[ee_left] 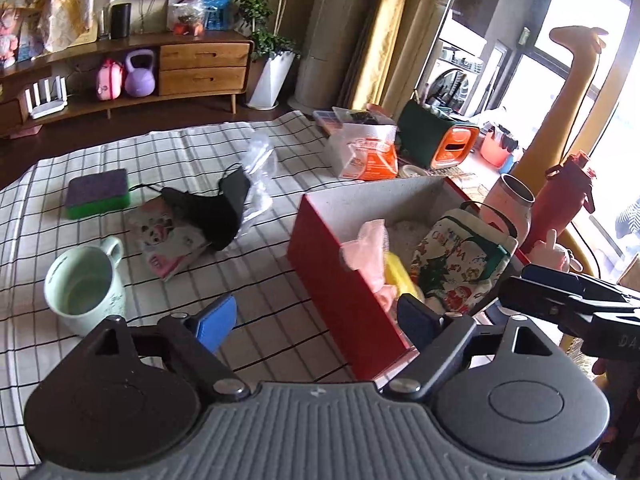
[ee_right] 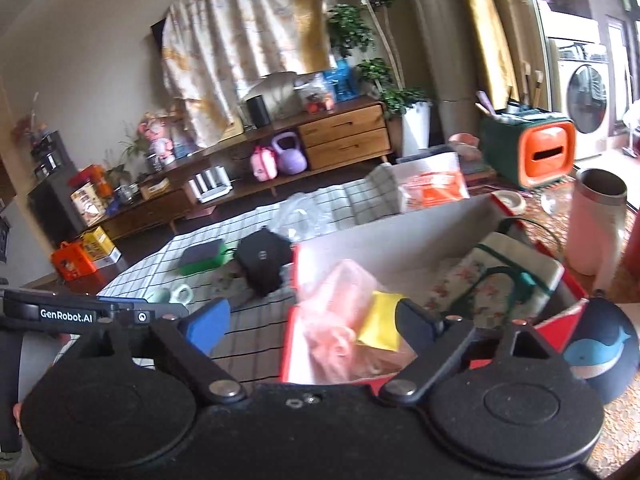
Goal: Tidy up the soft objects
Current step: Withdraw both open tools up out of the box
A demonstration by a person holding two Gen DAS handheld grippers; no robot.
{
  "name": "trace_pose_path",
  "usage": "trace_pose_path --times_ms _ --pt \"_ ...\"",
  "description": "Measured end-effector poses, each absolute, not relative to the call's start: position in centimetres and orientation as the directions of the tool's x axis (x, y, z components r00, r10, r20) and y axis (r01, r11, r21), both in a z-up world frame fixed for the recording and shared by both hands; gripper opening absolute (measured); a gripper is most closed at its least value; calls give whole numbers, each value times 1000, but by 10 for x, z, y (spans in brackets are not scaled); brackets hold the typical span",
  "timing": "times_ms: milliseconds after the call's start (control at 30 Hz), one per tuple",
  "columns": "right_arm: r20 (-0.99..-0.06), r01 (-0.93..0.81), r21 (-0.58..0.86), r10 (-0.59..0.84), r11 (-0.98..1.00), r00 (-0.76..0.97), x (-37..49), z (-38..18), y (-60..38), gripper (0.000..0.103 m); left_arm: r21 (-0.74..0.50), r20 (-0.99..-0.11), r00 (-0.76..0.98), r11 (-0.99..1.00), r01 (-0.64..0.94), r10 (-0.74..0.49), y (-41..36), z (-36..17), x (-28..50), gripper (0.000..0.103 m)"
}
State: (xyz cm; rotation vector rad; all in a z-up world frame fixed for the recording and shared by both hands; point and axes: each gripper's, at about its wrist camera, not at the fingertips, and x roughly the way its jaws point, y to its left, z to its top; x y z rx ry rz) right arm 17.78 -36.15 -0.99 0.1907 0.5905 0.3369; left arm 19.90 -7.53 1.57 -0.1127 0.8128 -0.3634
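Observation:
A red box (ee_left: 320,264) with a grey inside stands on the checked cloth. In it lie a pink plastic bag (ee_left: 368,248), a yellow sponge (ee_left: 400,276) and a Christmas-print pouch (ee_left: 460,264). My left gripper (ee_left: 316,320) hangs open over the box's near left corner, nothing between its blue pads. My right gripper (ee_right: 312,324) is open above the pink bag (ee_right: 340,312) and yellow sponge (ee_right: 380,320), holding nothing. Left on the cloth lie a black face mask (ee_left: 216,212), a green sponge with a purple top (ee_left: 98,192), a printed packet (ee_left: 168,240) and a clear bag (ee_left: 260,160).
A mint mug (ee_left: 82,288) stands near the cloth's front left. Behind and right of the box are an orange packet (ee_left: 368,156), a green-and-orange case (ee_left: 436,140), a pink tumbler (ee_left: 508,208) and a red bottle (ee_left: 568,192). A dark whale-print cup (ee_right: 604,348) sits by the box's right corner.

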Motion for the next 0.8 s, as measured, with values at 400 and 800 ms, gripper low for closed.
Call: trace_pose_path --times_ms 400,800 --pt "-533 -349 233 419 908 735 180 -6 -307 98 -231 -671 672 950 212 -313 0 21 190 102" --pt "-569 -417 193 448 888 690 197 -12 -266 98 -199 -674 704 972 122 -226 76 47 229 102"
